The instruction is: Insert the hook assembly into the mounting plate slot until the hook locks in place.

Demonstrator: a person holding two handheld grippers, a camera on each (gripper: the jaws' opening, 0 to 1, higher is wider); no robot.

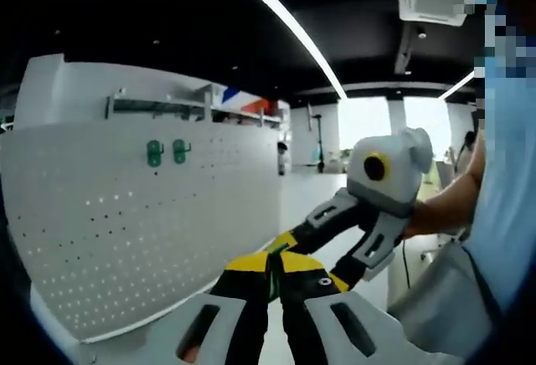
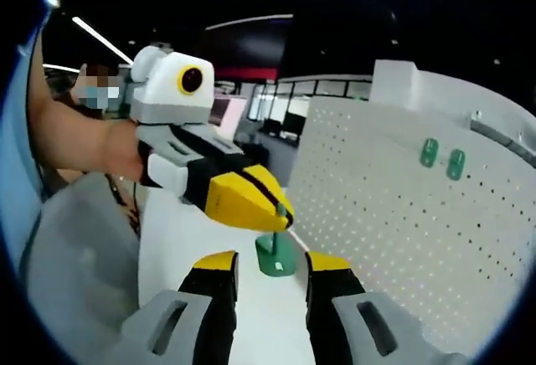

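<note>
A white pegboard mounting plate (image 1: 134, 223) is seen standing upright in the left gripper view, its face covered in rows of small holes. Two green hooks (image 1: 165, 152) are already seated side by side high on the board, each with its long axis running up and down the plate.

In the right gripper view, the same mounting plate (image 2: 394, 214) rises on the right, with the two green hooks (image 2: 442, 157) near its upper part. A third green hook assembly (image 2: 275, 248) is held in the yellow tips of the left gripper (image 2: 280, 210), which enters from the left with its jaws closed on the thin stem. The long axis of the piece hangs downward from those tips, with the flat base at the lower end, just beside the foot of the plate; whether it touches the board cannot be told. The right gripper (image 2: 270, 269) is shown with its jaws spread wide and holding nothing, one on each side of the hanging base.

In the left gripper view, the left gripper (image 1: 272, 269) is seen pinched narrow on a thin green sliver, and the right gripper (image 1: 331, 244) reaches in from the right.
</note>
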